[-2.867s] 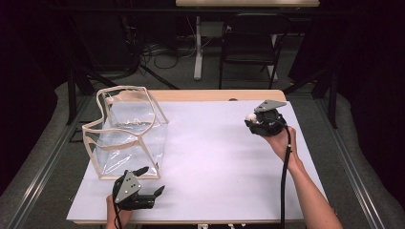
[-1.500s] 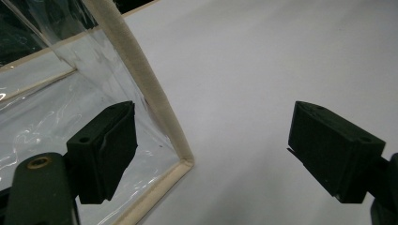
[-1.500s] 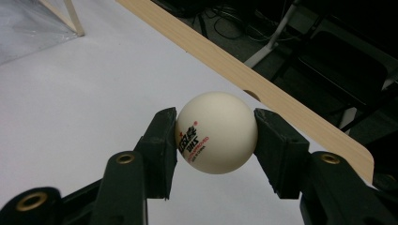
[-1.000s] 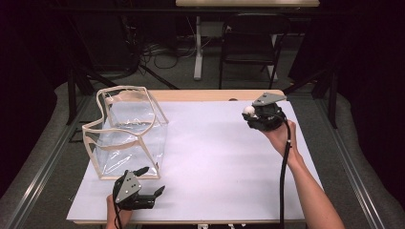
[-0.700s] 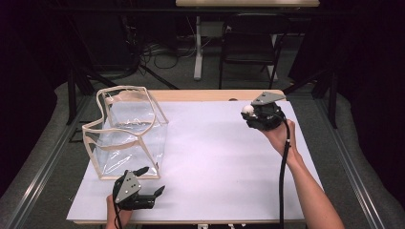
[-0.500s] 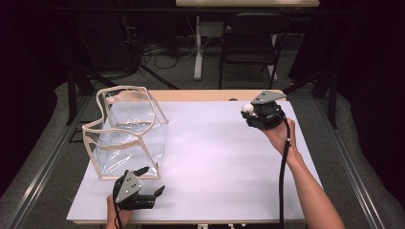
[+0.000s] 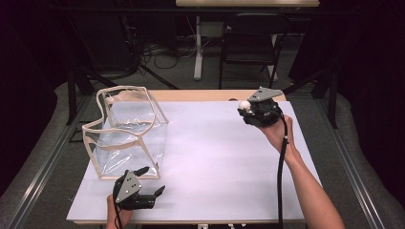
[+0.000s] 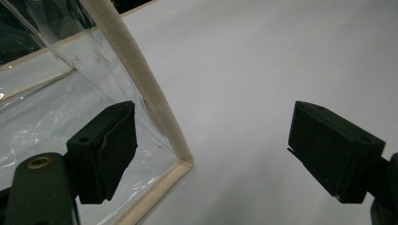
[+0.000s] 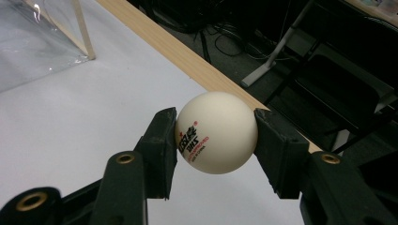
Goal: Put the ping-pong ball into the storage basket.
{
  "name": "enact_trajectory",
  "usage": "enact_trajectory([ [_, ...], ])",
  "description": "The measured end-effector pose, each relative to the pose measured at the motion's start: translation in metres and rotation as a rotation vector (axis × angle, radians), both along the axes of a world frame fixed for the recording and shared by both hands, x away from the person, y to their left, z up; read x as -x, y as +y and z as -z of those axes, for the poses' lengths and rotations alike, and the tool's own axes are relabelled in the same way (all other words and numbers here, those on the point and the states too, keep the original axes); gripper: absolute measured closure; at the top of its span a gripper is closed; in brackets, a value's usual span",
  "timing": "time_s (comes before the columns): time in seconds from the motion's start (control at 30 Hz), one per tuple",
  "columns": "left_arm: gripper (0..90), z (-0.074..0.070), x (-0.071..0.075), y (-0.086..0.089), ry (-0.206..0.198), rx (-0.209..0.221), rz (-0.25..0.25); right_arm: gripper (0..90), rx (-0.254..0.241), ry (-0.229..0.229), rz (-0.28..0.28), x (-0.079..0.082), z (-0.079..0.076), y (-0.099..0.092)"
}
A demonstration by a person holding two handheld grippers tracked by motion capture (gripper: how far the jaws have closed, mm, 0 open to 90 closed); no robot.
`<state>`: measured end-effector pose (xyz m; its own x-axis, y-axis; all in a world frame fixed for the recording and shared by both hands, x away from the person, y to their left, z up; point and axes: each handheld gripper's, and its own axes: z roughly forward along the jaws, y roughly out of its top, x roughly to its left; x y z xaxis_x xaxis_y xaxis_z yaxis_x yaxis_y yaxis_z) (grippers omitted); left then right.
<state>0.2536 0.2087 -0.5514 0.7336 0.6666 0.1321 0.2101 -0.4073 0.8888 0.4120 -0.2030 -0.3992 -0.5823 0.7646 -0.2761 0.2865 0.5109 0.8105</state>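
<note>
Carry step: your right gripper clamps the white ball above the table's far right edge, your left gripper gapes beside the clear bag; next, carry it over the bag's mouth.

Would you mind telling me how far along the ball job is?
Done: the right gripper is shut on the white ball, held above the table. In hand: carrying it. Left, probably: dropping it into the clear bag, beside which the left gripper waits open.
</note>
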Motion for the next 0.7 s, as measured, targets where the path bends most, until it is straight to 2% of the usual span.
enact_trajectory([
  [0.7,16.0,0.0,0.0,0.0,0.0,0.0,0.001,51.3,0.011,-0.025,-0.039,-0.001,-0.01,0.016],
])
